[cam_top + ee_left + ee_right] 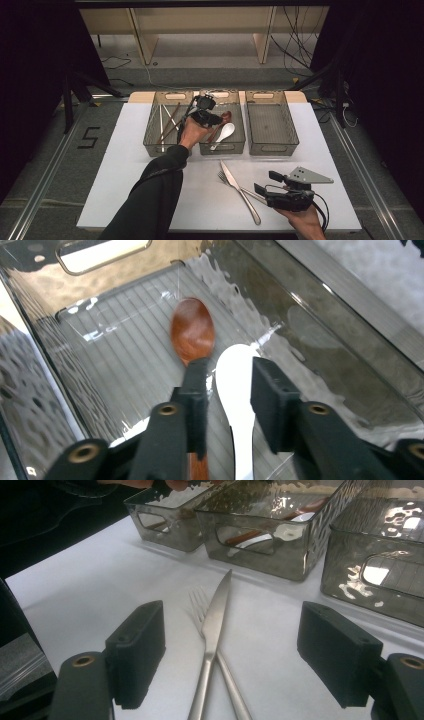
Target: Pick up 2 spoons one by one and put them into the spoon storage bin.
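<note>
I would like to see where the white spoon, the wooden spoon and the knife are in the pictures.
white spoon (235,385): left gripper view, on its bowl, between the two jaws.
wooden spoon (192,330): left gripper view, on its brown bowl.
knife (216,612): right gripper view, on the blade, where it lies over the fork.

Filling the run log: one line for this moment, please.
left tongs: open over brown wooden spoon and white spoon in middle smoky plastic bin | right tongs: open, before crossed steel knife and fork
</note>
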